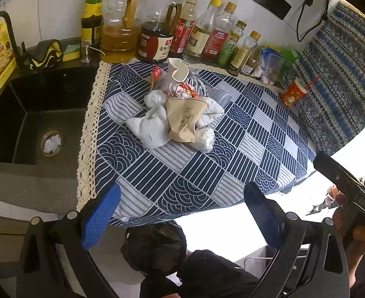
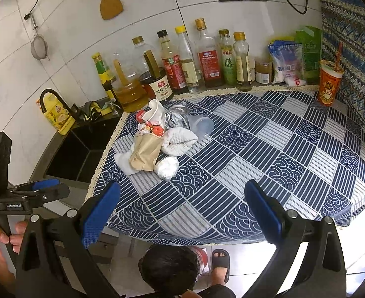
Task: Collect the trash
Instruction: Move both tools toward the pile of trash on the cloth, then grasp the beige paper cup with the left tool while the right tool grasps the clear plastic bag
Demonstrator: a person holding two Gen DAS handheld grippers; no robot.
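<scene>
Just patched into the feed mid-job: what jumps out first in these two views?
The heap of trash, a brown paper bag among crumpled white tissues and wrappers, sits on the blue patterned tablecloth near the sink side. Behind it a row of sauce and oil bottles lines the wall, with a red paper cup alone at the far right corner. Both the left tongs and right tongs hover open, holding nothing.

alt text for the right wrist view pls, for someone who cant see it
A heap of trash, with a brown paper bag, crumpled white tissues and a clear plastic cup, lies on a blue patterned tablecloth. The open right tool hangs empty short of it. Condiment bottles line the wall behind; a black sink lies left.
</scene>
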